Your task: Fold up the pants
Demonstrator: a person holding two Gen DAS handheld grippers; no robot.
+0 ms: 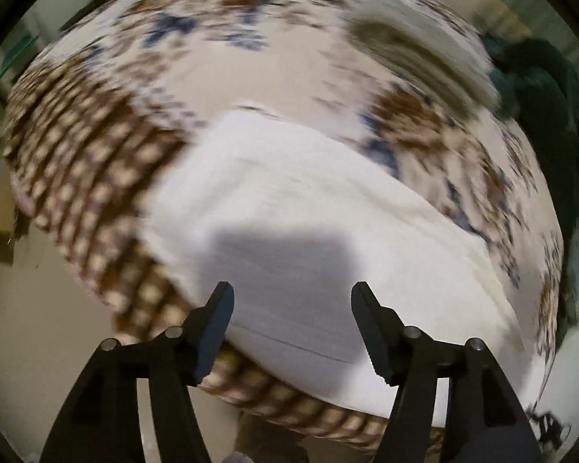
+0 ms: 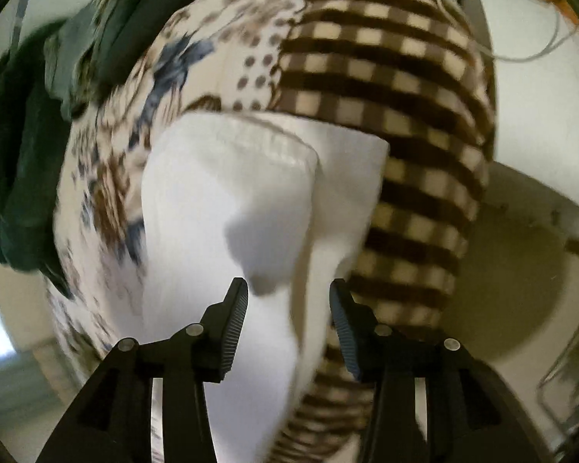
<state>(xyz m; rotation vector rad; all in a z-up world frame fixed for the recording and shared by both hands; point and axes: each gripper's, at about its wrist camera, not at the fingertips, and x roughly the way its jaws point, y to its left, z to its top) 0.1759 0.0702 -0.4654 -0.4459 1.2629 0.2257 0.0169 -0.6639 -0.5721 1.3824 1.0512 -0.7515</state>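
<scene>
While both our tools hang over the cloth, the left gripper [image 1: 291,299] and the right gripper [image 2: 288,296] stand with jaws parted, holding nothing. Just beyond them lie the soft white fabric pants [image 1: 289,200], spread on a patterned tablecloth with brown checks and blue flowers [image 1: 77,146]. Far right sits a dark green clothing heap [image 1: 540,115]. We judge the pants light, limp and creasing easily; pinching a hem or waistband edge seems best.
</scene>
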